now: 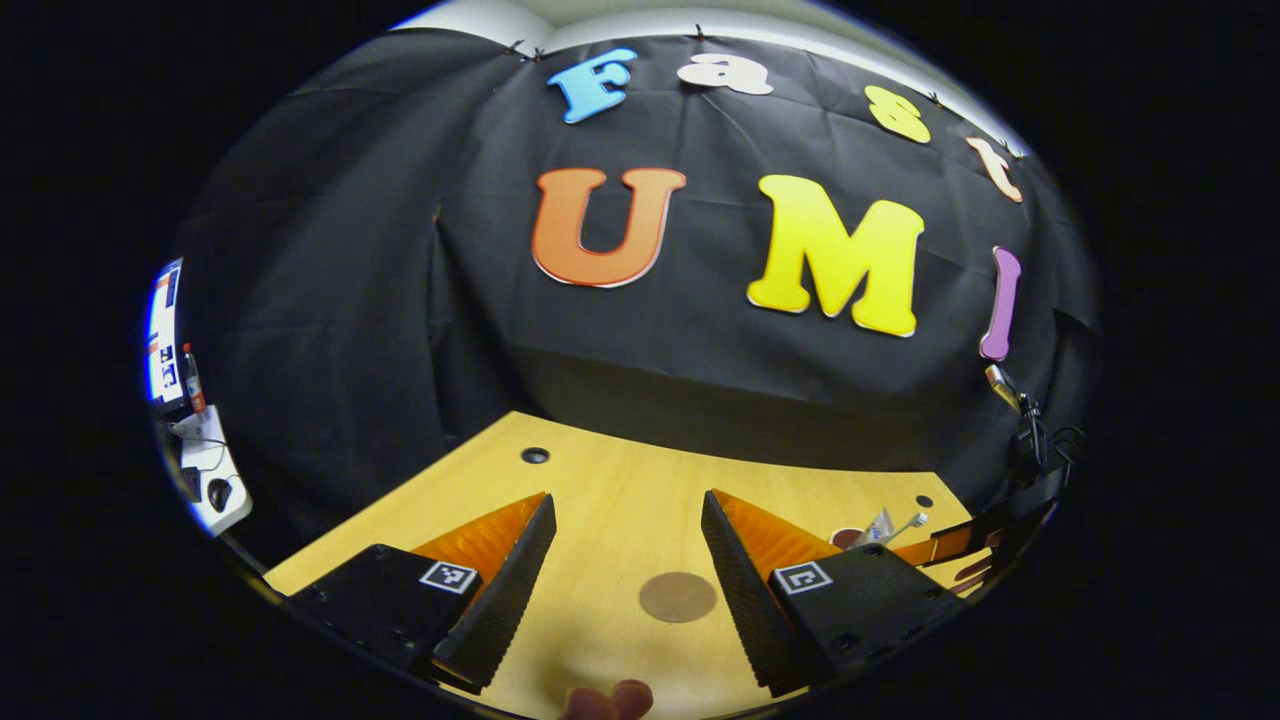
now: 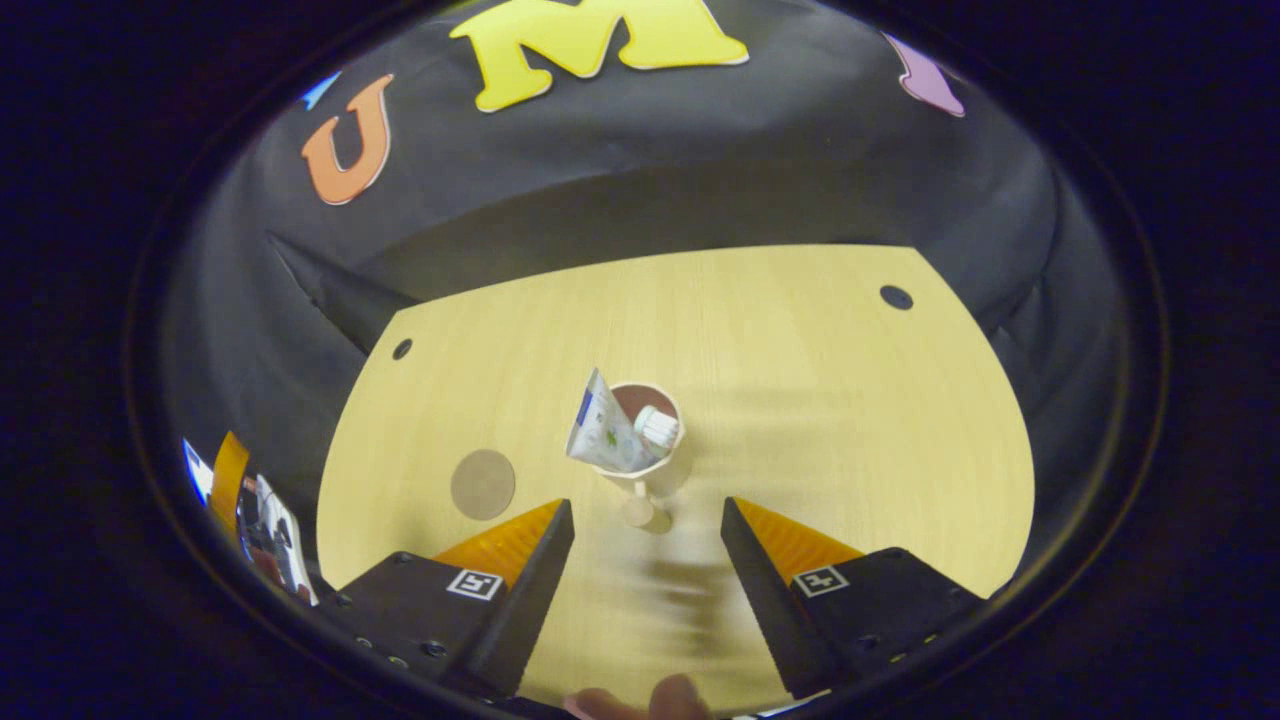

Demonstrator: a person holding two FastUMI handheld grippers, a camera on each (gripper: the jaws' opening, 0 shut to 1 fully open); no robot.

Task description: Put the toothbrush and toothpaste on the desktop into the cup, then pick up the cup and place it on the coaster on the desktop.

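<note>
Cup (image 2: 640,435) upright mid-worktop (image 2: 820,400), toothpaste tube (image 2: 600,430) and toothbrush (image 2: 657,427) inside | coaster (image 2: 482,484) bare, well left of cup | right gripper (image 2: 648,545) jaws spread, near cup | left gripper (image 1: 628,535) jaws spread above coaster (image 1: 678,596); cup rim (image 1: 846,537) partly hidden behind its finger

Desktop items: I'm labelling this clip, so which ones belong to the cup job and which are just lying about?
Job:
cup on the desktop
toothpaste in the cup
toothbrush in the cup
coaster, bare
right gripper, open

Lying about:
cables at the booth's edge
computer mouse beyond the desktop
</note>
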